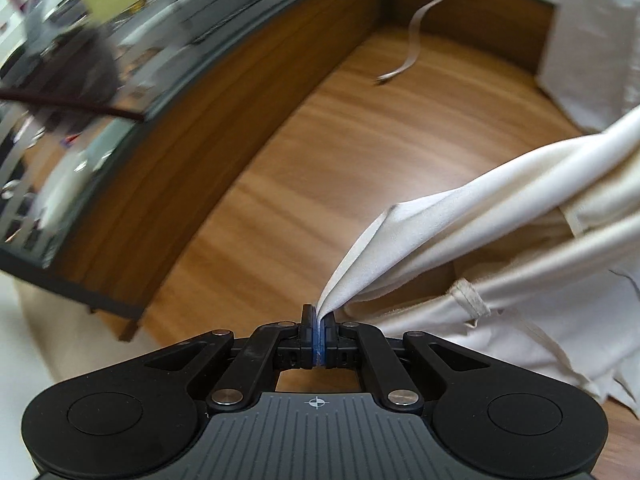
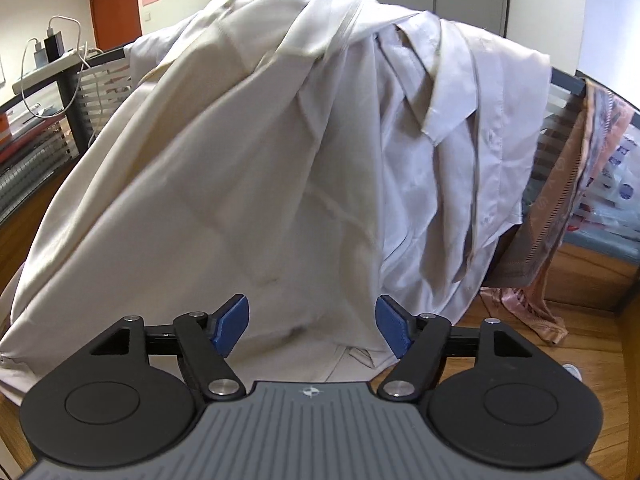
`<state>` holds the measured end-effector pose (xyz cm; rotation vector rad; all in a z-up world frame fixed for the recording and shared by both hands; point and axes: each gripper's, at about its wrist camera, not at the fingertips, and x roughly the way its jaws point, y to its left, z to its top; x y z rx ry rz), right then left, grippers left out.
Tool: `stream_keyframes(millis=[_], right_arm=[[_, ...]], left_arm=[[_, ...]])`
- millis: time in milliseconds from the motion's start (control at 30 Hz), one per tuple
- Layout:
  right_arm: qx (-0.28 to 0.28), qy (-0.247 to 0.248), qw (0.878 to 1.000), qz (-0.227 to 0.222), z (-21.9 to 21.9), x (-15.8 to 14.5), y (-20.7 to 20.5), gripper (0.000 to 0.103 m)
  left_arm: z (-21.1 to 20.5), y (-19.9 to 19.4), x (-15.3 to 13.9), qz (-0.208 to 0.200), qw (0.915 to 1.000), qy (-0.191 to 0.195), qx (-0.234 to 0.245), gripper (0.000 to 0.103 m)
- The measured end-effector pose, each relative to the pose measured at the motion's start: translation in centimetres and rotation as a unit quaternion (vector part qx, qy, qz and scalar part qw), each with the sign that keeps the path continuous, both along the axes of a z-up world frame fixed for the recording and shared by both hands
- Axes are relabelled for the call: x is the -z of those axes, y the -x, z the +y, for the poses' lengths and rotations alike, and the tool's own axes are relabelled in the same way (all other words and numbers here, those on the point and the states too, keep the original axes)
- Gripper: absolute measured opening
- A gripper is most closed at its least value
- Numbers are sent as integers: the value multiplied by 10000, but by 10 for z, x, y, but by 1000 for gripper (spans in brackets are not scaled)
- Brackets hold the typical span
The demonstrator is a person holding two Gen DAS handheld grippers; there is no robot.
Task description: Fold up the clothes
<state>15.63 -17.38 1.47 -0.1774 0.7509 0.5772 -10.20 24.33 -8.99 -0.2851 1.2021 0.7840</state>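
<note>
**Cream garment pinched at a corner**

While the cream garment (image 1: 460, 224) is stretching taut above the wooden table (image 1: 320, 140), the left gripper (image 1: 319, 330) is clamping its corner. Only the right view is showing the right gripper (image 2: 312, 326) gaping before draped shirts (image 2: 460, 140) hiding the partition (image 2: 568, 82).

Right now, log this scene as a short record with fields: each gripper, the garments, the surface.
left gripper: shut on a corner of the cream garment, which stretches away to the right, lifted above the wooden table
right gripper: open, holding nothing, facing the heap
cream garment in the right view: draped high over the partition, left part of the heap
white collared shirt: beside it, on the right
patterned pink cloth: hangs over the partition, far right
white strap: lies loose on the table
</note>
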Motion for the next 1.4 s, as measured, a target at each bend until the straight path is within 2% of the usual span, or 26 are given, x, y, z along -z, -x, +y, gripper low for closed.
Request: stream_keyframes(millis=[167, 233, 367, 467, 633, 733, 867, 967, 1033, 1067, 1100, 1133, 1167, 1200, 1400], right_arm=[[-141, -25, 9999, 87, 12, 6, -4, 79], [-187, -47, 9998, 89, 16, 6, -7, 82], [-229, -105, 9997, 61, 25, 4, -16, 88], [-225, -157, 9996, 18, 32, 1, -26, 90], [-219, -247, 9994, -58, 43, -4, -42, 90], [-201, -374, 9989, -180, 50, -12, -58, 90], [-178, -485, 9982, -297, 60, -21, -81, 90], [-205, -483, 9981, -331, 68, -23, -96, 82], [-208, -441, 9983, -319, 73, -22, -104, 65], [-211, -421, 9984, -312, 75, -22, -107, 61], [-198, -424, 9985, -287, 76, -21, -109, 48], [-186, -426, 9986, -262, 76, -20, -112, 26], [-173, -429, 9986, -241, 76, -20, -114, 13], [-160, -435, 9986, -245, 74, -20, -112, 8], [-140, -490, 9984, -228, 52, -23, -83, 6]], left_arm=[[17, 13, 14, 80, 9988, 117, -459, 5], [14, 19, 12, -89, 9982, 286, -519, 15], [-5, 12, 9, -313, 9986, 380, -170, 21], [-22, 3, 7, -419, 9982, 408, 157, 31], [-42, -10, 1, -726, 9944, 526, 554, 55], [-54, -18, -4, -900, 9916, 502, 785, 63], [-66, -30, -12, -1080, 9876, 469, 1036, 68], [-74, -40, -17, -1186, 9849, 486, 1164, 71], [-78, -46, -18, -1224, 9835, 500, 1237, 74], [-79, -48, -19, -1242, 9827, 508, 1273, 75], [-81, -51, -19, -1263, 9821, 529, 1296, 75], [-82, -53, -18, -1285, 9814, 553, 1317, 75], [-83, -55, -18, -1306, 9807, 577, 1338, 75], [-85, -56, -17, -1329, 9798, 603, 1367, 75], [-98, -68, -12, -1371, 9755, 613, 1610, 75]])
